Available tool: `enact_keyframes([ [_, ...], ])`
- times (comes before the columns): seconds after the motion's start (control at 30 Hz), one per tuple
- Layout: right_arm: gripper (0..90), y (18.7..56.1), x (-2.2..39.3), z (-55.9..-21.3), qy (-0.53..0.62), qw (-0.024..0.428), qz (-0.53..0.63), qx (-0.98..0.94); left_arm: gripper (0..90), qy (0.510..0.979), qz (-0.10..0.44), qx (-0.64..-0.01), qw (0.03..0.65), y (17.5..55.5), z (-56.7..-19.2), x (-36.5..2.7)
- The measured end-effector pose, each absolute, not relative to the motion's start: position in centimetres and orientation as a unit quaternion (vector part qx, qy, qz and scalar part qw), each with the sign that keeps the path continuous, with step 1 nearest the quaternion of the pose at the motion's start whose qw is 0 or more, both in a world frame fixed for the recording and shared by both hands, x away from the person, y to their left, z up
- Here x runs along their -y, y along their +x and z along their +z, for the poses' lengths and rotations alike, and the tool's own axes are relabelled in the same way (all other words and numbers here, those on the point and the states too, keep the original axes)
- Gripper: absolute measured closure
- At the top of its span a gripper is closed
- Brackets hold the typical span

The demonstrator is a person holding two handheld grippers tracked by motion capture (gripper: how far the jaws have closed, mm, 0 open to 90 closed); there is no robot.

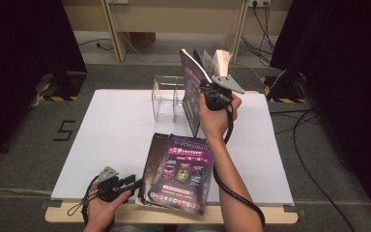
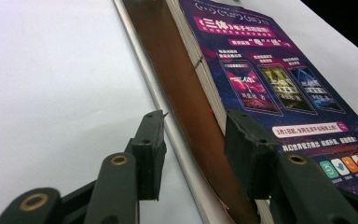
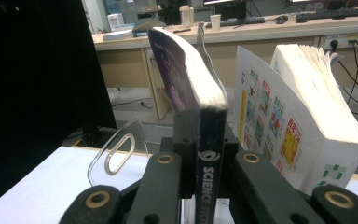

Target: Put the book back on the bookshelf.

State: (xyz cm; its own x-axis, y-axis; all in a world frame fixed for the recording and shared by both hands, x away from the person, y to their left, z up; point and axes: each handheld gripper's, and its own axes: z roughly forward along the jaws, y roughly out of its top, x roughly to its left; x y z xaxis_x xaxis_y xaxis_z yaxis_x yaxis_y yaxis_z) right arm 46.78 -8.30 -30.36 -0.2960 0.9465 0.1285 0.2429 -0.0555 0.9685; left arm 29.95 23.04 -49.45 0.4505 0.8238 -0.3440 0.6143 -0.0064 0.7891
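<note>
in the high view, the right hand-held gripper [image 1: 207, 92] is in the upper middle of the frame, and it holds a dark purple book [image 1: 191, 92] upright by its spine side, just beside the clear acrylic rack [image 1: 166, 96]. a white thick book [image 1: 222, 60] stands behind it. the second purple book [image 1: 178, 174] lies flat in the lower middle, on the white table [image 1: 101, 140], with its near corner at the front table edge. the left hand-held gripper [image 1: 133, 184] is at the lower left, at the left edge of this flat book.

in the left gripper view, the jaws stand rather wide. the brown spine and the edge of the lying book [image 2: 270, 84] run between them, but i cannot see the pads pressing on it. the glossy cover looks slippery, and i think the book is a soft paperback that can bend, so the better place to take it is near the spine, where it is stiffest. to the left of the frame the table is bare, so there is room to slide.

in the right gripper view, the jaws are narrow and clamp the spine of the held book [image 3: 193, 88] at the bottom middle. its pages lean to the upper left. the white book [image 3: 307, 112] is close on the right and the rack's curved wall [image 3: 116, 154] on the left, so the free room is small and i would move the book slowly.
</note>
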Motion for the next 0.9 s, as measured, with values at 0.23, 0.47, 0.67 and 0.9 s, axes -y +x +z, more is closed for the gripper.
enact_keyframes([
  [0.23,84.6,47.1,8.1,-30.2,0.493,0.334,0.533,-0.601,57.4,0.702,0.109,-0.512,0.482,29.9,-49.5,-23.1],
  [0.47,84.5,47.3,7.8,-30.0,0.491,0.334,0.535,-0.601,57.5,0.701,0.109,-0.513,0.483,30.0,-49.4,-23.1],
  [0.67,84.6,47.5,7.7,-29.7,0.489,0.339,0.537,-0.598,57.6,0.701,0.11,-0.513,0.483,30.0,-49.4,-23.1],
  [0.9,84.6,47.9,7.5,-29.5,0.488,0.342,0.537,-0.597,57.5,0.698,0.11,-0.514,0.486,29.9,-49.4,-23.2],
])
